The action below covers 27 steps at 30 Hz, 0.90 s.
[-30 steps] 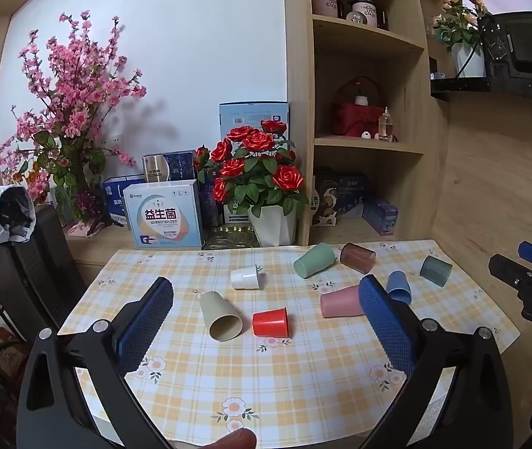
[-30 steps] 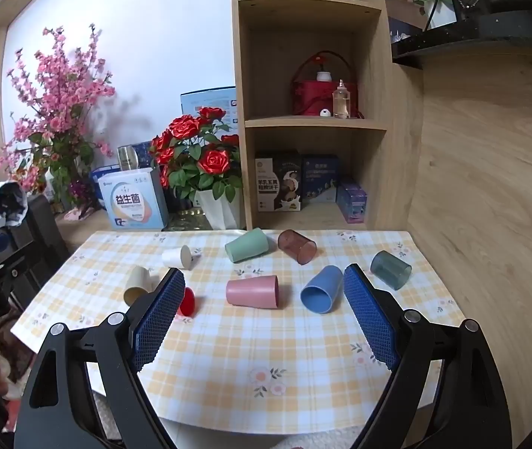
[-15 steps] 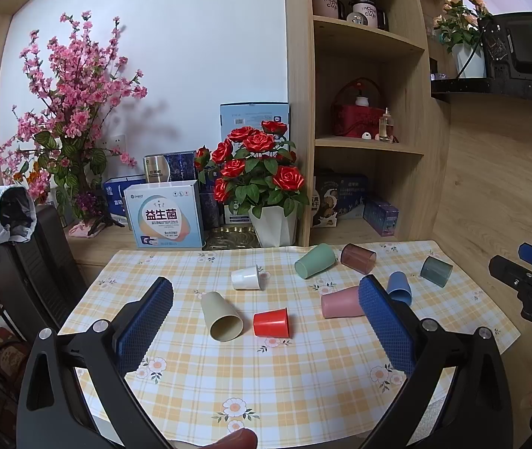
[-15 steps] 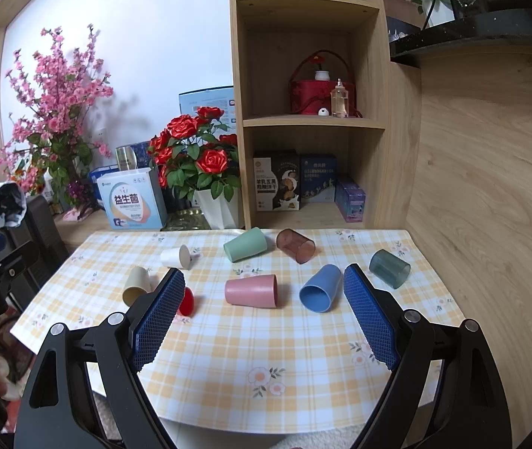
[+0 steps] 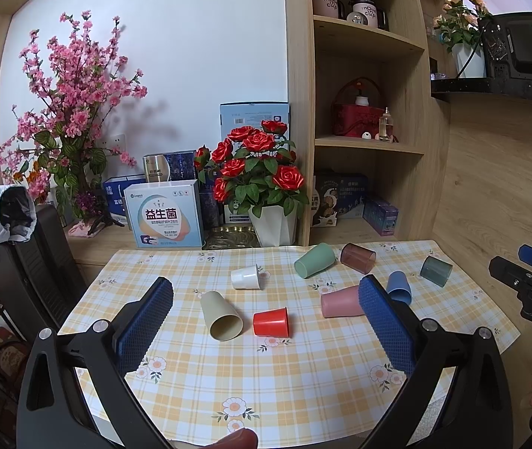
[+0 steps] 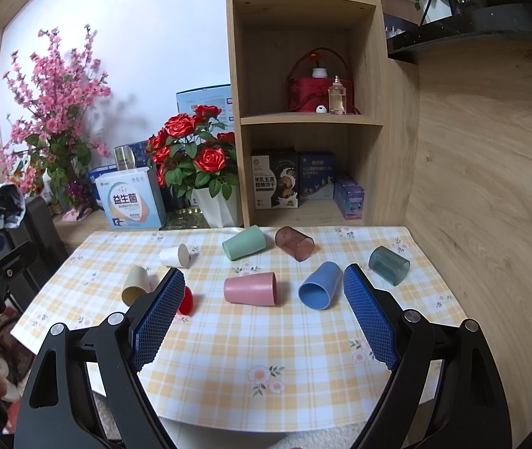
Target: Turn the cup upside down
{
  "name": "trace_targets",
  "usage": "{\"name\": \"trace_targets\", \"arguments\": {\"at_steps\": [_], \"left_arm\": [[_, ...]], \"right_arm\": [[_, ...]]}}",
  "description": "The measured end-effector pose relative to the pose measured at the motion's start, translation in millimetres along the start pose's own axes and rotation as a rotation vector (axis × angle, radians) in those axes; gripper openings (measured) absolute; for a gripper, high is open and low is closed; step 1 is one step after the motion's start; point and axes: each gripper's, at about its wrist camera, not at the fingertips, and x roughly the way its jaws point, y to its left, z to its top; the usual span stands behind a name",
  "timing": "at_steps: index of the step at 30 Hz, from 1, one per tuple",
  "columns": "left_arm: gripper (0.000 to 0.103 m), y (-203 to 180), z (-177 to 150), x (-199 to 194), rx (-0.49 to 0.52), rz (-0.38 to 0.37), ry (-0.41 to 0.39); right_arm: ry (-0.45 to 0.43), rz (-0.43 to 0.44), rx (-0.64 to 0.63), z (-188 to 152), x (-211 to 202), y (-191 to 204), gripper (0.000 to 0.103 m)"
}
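Looking along the left gripper (image 5: 266, 308), both blue bumpy fingers (image 5: 146, 325) stand wide apart with nothing between them. It hangs above the near edge of the table with the yellow checked flower cloth (image 5: 266, 385). Eight cups lie on their sides here. Nearest are the round beige plastic cup (image 5: 223, 316) with its mouth facing us and the small red plastic cup (image 5: 271, 321) just beside it. Behind them lies the little white paper cup (image 5: 245, 277). Farther right are the pale green cup (image 5: 315, 260), the see-through brown cup (image 5: 358, 258), the pink plastic cup (image 5: 338, 301), the blue plastic cup (image 5: 398, 287) and the dark grey-green see-through cup (image 5: 436, 270).

From the right gripper's (image 6: 264, 290) view, its fingers are spread wide too and hold nothing. The pink cup (image 6: 251, 288) and the blue cup (image 6: 320, 286) lie in the gap ahead, well apart from the pads (image 6: 368, 321).

No cup is flipped yet, so I think the job is just starting: pick one cup and reach for it. To do it well, go down slowly to a near cup, like the pink one. Put one finger on each side of its round wall, near the middle. Squeeze softly, since a light cup can roll or squash. Then lift it, turn it mouth down, and set it flat on a bare spot away from the other cups.
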Motion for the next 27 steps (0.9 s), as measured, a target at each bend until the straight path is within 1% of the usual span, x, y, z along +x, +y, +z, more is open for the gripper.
{"name": "trace_targets", "arguments": {"at_steps": [27], "left_arm": [[0.097, 0.0, -1.2, -0.3, -0.001, -0.002, 0.002]], "right_arm": [[0.010, -0.001, 0.000, -2.8, 0.9, 0.6, 0.084]]}}
